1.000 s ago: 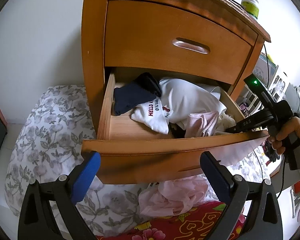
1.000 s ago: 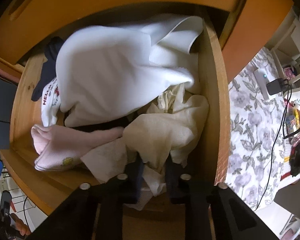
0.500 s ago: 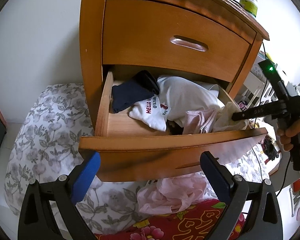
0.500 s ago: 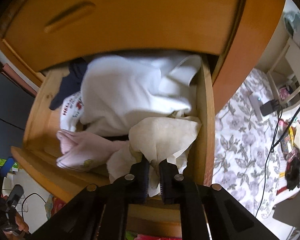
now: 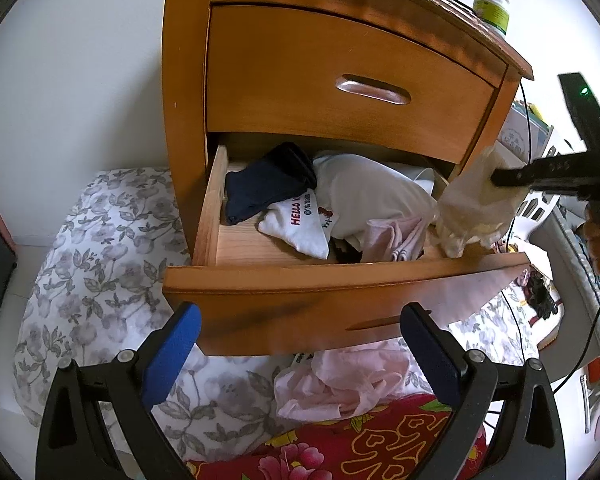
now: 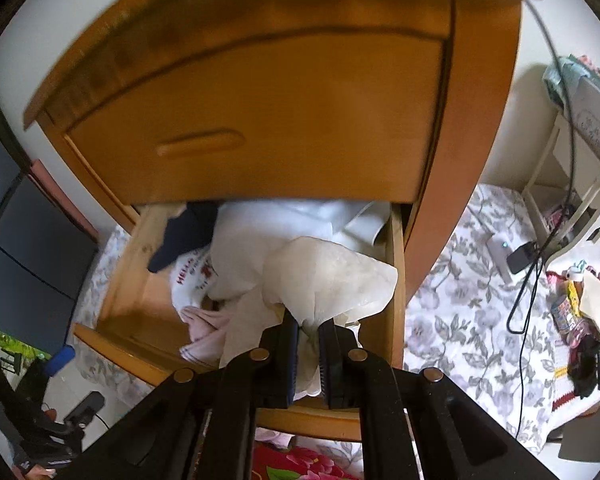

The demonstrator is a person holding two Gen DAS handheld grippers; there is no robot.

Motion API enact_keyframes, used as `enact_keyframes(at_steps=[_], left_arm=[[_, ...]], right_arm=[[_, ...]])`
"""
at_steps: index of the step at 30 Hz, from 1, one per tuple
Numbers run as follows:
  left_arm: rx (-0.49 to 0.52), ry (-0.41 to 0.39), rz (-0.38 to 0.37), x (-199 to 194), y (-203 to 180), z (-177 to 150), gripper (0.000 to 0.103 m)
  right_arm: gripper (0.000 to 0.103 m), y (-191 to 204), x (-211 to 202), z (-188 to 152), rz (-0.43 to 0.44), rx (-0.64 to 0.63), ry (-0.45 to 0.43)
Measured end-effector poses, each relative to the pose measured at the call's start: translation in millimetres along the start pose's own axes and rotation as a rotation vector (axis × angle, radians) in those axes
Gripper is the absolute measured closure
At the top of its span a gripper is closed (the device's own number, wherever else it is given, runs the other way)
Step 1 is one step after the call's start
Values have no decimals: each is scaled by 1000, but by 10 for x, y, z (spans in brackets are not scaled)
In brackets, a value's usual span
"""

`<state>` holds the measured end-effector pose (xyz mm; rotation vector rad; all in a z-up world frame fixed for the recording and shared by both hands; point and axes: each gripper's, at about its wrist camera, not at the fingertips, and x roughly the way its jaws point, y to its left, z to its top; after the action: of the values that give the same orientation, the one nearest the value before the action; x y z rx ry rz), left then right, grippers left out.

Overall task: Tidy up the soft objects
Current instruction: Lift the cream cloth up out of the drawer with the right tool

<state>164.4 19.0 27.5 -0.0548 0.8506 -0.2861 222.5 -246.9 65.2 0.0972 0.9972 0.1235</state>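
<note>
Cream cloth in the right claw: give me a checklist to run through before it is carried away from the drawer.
1. Right claw clamped on the cream cloth: ok.
2. Cloth lifted off the other clothes: ok at the pinched end; the lower folds, cannot tell.
3. Cloth clear of the drawer front edge: not ok, its bottom hangs at the rim.
4. White garment and pink cloth left lying in the drawer: ok.
5. Left claw open, holding nothing: ok.
6. Drop spot for the cloth: cannot tell.
</note>
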Motion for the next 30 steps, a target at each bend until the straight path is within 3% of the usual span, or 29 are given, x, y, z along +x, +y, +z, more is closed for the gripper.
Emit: enact_keyframes(at_steps=[11,30], left_arm=[[-27,43,19,-66,8,-62,3],[-7,-31,46,-481,-181,-105,3]], right_arm=[[94,47,-503,0,32,4,-107],[94,343,-1493,-381,103,-81,-291]])
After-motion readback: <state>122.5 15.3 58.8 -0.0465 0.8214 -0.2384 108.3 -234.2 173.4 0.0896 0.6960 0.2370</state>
